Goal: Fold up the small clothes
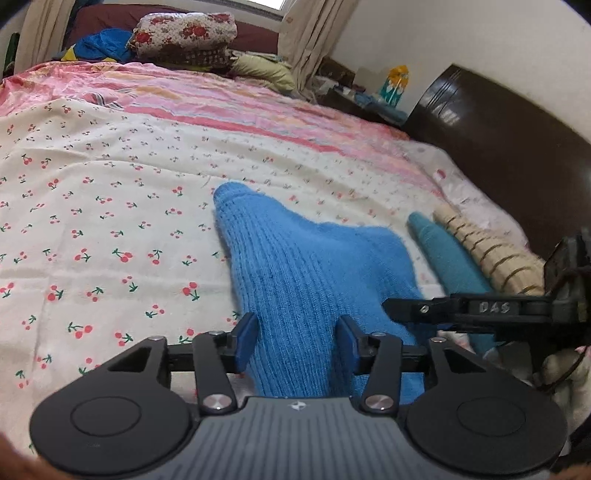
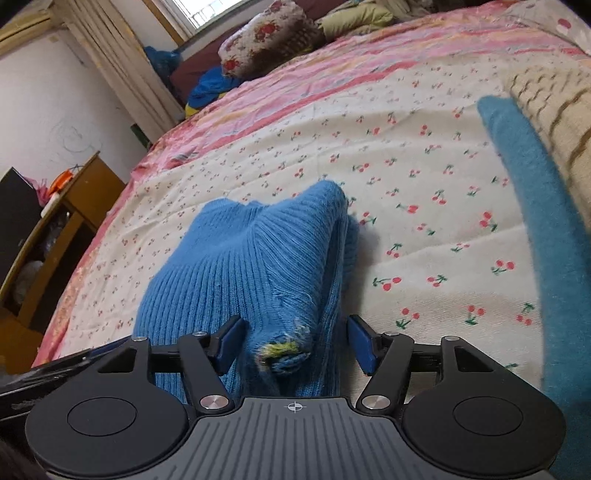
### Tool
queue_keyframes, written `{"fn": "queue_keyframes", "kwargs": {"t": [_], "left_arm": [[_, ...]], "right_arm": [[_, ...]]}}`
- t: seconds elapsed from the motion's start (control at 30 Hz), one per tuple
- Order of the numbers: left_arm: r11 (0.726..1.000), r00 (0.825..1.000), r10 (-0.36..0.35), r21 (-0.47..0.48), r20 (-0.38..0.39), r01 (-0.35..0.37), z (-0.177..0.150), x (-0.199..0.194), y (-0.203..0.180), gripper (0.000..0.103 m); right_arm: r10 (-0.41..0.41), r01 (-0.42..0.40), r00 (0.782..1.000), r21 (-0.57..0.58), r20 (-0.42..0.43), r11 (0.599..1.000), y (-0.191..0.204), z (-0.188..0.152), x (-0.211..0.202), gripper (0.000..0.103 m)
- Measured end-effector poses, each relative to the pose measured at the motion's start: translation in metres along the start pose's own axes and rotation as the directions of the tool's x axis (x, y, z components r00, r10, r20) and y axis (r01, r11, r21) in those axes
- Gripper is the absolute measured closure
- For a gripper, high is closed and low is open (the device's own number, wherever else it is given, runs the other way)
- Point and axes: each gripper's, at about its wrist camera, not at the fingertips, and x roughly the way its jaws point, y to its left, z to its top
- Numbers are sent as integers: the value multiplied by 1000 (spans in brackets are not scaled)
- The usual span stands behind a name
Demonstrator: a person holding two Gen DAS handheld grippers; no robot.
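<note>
A bright blue ribbed knit garment (image 1: 295, 266) lies bunched on the cherry-print bedsheet (image 1: 92, 221). My left gripper (image 1: 297, 343) is open, its blue pads either side of the garment's near edge. In the right wrist view the same garment (image 2: 258, 258) lies partly folded, with a frayed yellow-green hem near the pads. My right gripper (image 2: 297, 347) is open around that hem. The right gripper also shows as a black arm in the left wrist view (image 1: 480, 310), just right of the garment.
A teal folded garment (image 1: 450, 258) (image 2: 535, 206) and a beige striped knit (image 1: 491, 254) (image 2: 554, 99) lie to the right. A dark headboard (image 1: 498, 147) stands beyond them. Floral bedding (image 1: 184, 33) is piled at the far end. A wooden cabinet (image 2: 62, 221) stands left of the bed.
</note>
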Motion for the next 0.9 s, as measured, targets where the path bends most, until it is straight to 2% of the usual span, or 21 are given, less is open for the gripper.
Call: {"fn": "queue_keyframes", "kwargs": {"t": [0.07, 0.17, 0.27, 0.4, 0.47, 0.57, 0.6, 0.77, 0.9], "left_arm": [[1000, 1000, 4, 29, -21, -4, -1, 8, -3, 38], [999, 999, -6, 44, -45, 8, -3, 13, 1, 36], [999, 997, -37, 5, -65, 38, -1, 20, 8, 34], [997, 994, -77, -37, -83, 74, 3, 36, 9, 30], [995, 993, -92, -54, -76, 88, 3, 37, 11, 33], [994, 992, -104, -50, -67, 101, -1, 28, 10, 44], [993, 992, -107, -55, -65, 104, -1, 26, 11, 47], [993, 992, -115, -46, -60, 112, -7, 3, 8, 53], [993, 992, -115, -12, -54, 114, -22, -35, 6, 54]], "right_arm": [[13, -12, 1000, 14, -9, 1000, -2, 0, 4, 38], [32, -31, 999, 28, -21, 999, -6, 1, 3, 38], [39, -39, 999, 19, -26, 999, -8, 0, 1, 38], [70, -68, 997, 69, -27, 995, -11, 2, 11, 35], [70, -68, 997, 65, -23, 996, -9, 1, 13, 37], [125, -120, 991, 104, -44, 987, -11, 1, 11, 59], [145, -138, 988, 121, -51, 983, -12, 0, 11, 63], [172, -166, 984, 97, -52, 981, 2, -7, -1, 70], [235, -232, 969, 48, -72, 972, 21, -24, -25, 71]]}}
